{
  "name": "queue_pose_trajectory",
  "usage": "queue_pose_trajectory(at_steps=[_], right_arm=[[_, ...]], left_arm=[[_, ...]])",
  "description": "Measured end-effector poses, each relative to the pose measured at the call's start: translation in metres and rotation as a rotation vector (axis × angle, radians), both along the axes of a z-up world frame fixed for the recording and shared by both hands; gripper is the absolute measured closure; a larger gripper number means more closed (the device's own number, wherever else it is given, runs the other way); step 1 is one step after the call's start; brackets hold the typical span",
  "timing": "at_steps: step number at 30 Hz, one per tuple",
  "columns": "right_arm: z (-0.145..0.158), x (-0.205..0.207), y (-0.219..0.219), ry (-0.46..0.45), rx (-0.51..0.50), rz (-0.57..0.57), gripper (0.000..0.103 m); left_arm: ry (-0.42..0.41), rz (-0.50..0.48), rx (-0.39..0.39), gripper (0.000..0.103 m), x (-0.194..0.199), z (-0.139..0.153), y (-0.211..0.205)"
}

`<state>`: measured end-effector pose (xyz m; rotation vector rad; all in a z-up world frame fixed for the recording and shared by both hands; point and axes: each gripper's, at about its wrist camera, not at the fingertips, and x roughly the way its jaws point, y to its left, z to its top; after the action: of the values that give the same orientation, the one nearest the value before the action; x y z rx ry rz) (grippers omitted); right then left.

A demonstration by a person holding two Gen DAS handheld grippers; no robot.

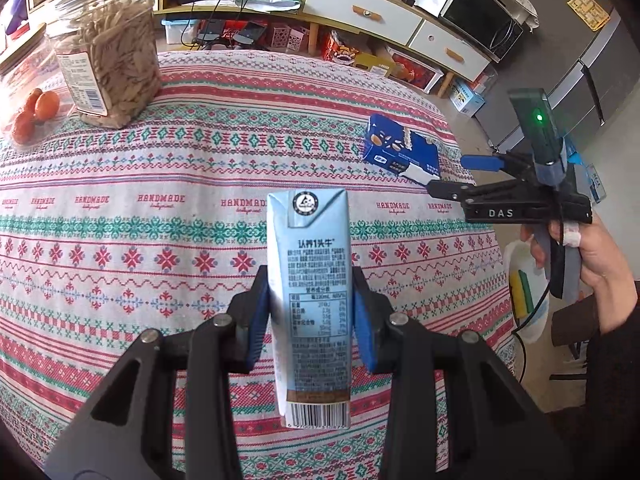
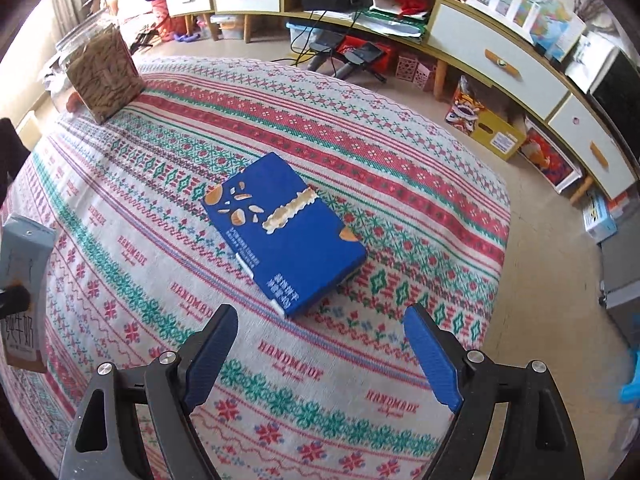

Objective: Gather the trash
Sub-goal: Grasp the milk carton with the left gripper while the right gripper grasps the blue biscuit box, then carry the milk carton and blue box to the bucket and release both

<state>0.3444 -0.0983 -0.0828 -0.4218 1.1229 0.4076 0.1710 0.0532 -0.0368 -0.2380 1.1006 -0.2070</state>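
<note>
Two items in play — left tool (image 1: 310, 312) grips milk carton (image 1: 310, 300); right tool (image 2: 320, 360) open wide, empty, nearing blue snack box (image 2: 284, 232) on table (image 2: 400, 184) — next: straddle box, close.

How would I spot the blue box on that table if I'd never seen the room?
Find the table's patterned tablecloth, striped red and green. The blue box lies flat near its middle, apart from the clear jar at the far corner. It alone is dark blue, with a torn strip across its top.
</note>
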Motion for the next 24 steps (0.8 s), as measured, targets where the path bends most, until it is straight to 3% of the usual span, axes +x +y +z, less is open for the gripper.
queue_pose_trajectory(at_steps=[6,16,18,24], right_arm=[[-0.02,0.021,0.018,0.006,-0.054,0.084,0.017],[-0.027,0.041,0.025,0.019,0.031,0.1,0.017],[-0.026,0.038,0.025,0.023,0.053,0.093,0.03],[-0.019,0.015,0.022,0.028,0.074,0.066,0.035]], left_arm=[[0.018,-0.008,0.008,0.064,0.012,-0.006,-0.001],[0.05,0.011,0.003,0.064,0.018,-0.015,0.007],[0.049,0.009,0.004,0.064,0.018,-0.014,0.006],[0.044,-0.006,-0.005,0.064,0.011,-0.01,0.006]])
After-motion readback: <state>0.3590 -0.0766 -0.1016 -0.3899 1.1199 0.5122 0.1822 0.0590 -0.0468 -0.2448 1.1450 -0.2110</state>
